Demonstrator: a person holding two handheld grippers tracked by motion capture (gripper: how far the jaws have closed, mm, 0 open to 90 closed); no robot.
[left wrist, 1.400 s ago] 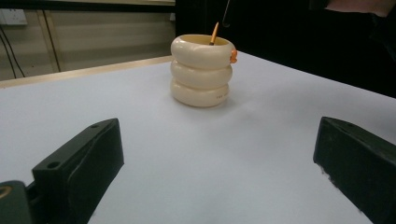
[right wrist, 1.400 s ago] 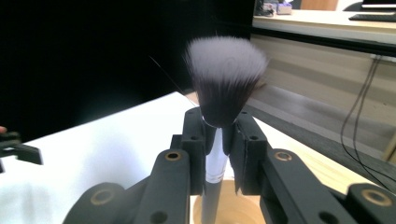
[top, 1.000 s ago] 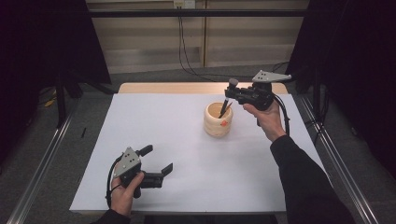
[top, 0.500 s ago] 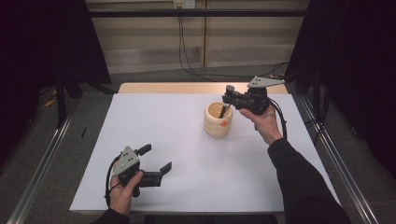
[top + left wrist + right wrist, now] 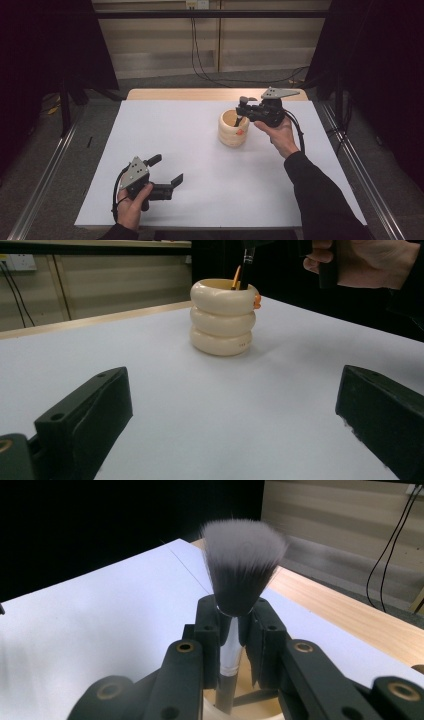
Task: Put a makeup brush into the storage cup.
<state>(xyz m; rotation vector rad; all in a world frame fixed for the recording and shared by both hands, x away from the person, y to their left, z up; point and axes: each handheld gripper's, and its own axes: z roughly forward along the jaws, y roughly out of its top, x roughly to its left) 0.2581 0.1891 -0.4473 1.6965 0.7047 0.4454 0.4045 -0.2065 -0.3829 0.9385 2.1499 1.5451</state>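
Right gripper view: the right gripper [image 5: 232,630] clamps a brush [image 5: 240,580] over the holder [image 5: 233,128]; left gripper [image 5: 167,172] gapes empty amid open table [image 5: 200,170].

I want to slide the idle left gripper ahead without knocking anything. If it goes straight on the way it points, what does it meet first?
Probably the cream, three-ringed holder ahead on the white table. The left gripper has open jaws and only bare tabletop before it, though depth is hard to judge.

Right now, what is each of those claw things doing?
Left gripper: open, holding nothing, low over the table.
Right gripper: shut on the makeup brush, handle down in the cream holder.
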